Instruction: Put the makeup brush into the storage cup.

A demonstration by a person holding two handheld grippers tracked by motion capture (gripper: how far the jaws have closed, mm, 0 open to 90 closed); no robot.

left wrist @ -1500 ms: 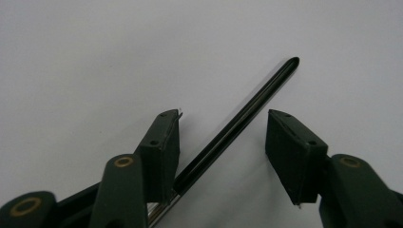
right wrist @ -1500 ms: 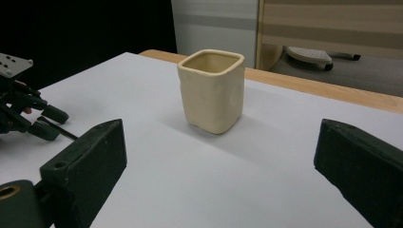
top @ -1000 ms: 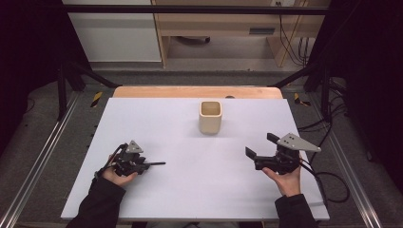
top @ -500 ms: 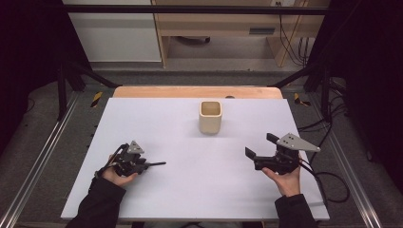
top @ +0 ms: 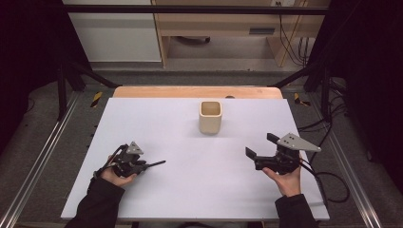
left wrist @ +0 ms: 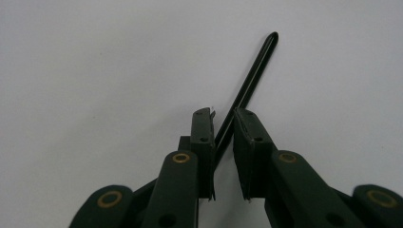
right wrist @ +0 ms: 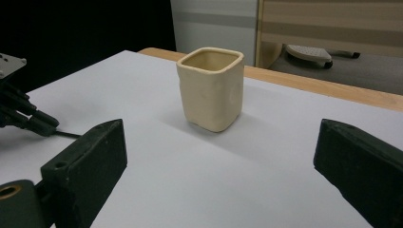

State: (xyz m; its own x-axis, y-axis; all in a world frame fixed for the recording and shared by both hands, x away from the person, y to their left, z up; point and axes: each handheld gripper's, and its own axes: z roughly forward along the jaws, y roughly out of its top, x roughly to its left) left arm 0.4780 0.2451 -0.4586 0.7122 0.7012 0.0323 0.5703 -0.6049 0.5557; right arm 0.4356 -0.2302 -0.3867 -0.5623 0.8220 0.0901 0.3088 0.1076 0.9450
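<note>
A cream square cup (top: 210, 117) stands upright on the white table (top: 157, 118), just beyond its middle. My left gripper (top: 144, 165) rests low at the near left. Its jaws are shut on a thin black stick (top: 157, 164) that points right, toward the table's middle. In the left gripper view the stick (left wrist: 252, 78) runs up and away from between the nearly closed jaws of the left gripper (left wrist: 223, 121). My right gripper (top: 260, 146) is held at the near right, open and holding nothing. The right gripper view shows the cup (right wrist: 211, 90) ahead of the wide-open right gripper (right wrist: 221, 140), well clear of both jaws.
A wooden strip (top: 195, 91) edges the table's far side. Metal rails (top: 43, 156) run along both sides, and cables (top: 332, 183) trail off at the right. Beyond the table stand a white cabinet (top: 114, 33) and a wooden bench (top: 218, 28). The left gripper (right wrist: 19, 114) shows at the right gripper view's left edge.
</note>
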